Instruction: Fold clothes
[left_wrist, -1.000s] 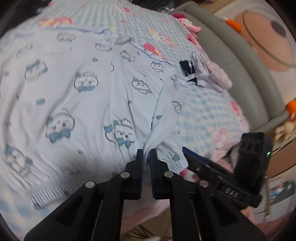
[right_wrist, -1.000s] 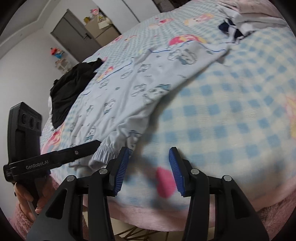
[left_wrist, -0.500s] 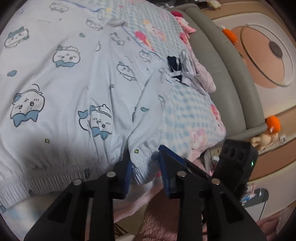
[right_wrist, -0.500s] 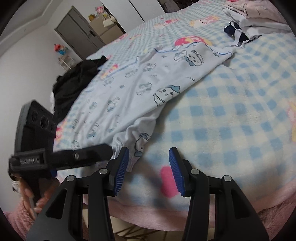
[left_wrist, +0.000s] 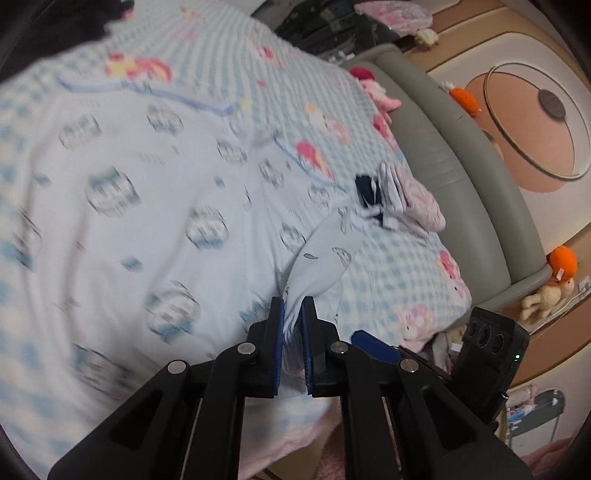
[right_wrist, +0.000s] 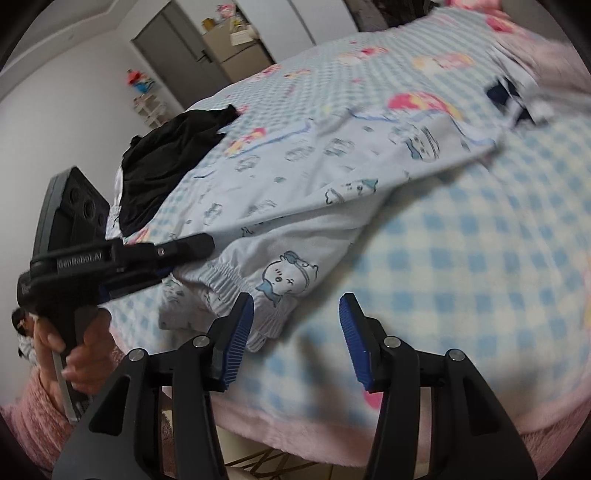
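A bed with a blue checked blanket (right_wrist: 480, 236) fills the room, and a grey headboard (left_wrist: 454, 177) runs along its far side. The pale blue pyjama top (left_wrist: 155, 206) with cartoon faces lies spread on the blanket. The left gripper (left_wrist: 292, 314) has just been closing and now pinches the sleeve cuff (right_wrist: 236, 280) near the blanket's front edge. The right gripper (right_wrist: 297, 314) stands released beside that cuff, with nothing between its jaws. A black garment (right_wrist: 166, 158) lies beyond the top.
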